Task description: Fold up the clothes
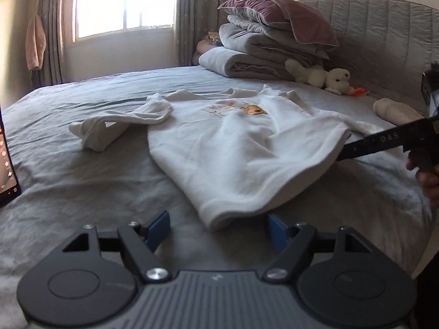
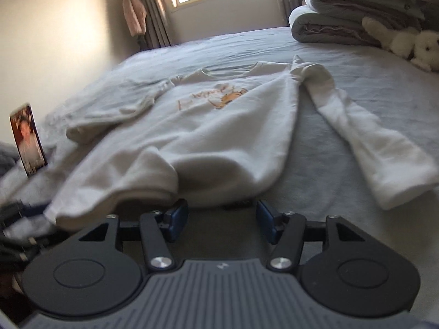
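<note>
White sweatshirt [image 1: 233,148] lies spread front-up on a grey bed [image 1: 82,181], hem nearest both cameras, an orange cartoon print [image 1: 255,109] with faint, unreadable lettering on its chest. The left gripper [image 1: 218,226] and right gripper [image 2: 222,220] sit at the hem, blue pads parted, gripping nothing. Only the left wrist view shows the letters "DAS" on the right gripper's black finger [image 1: 384,141] beside the shirt. Only the right wrist view shows a lit phone screen [image 2: 27,139] standing upright.
</note>
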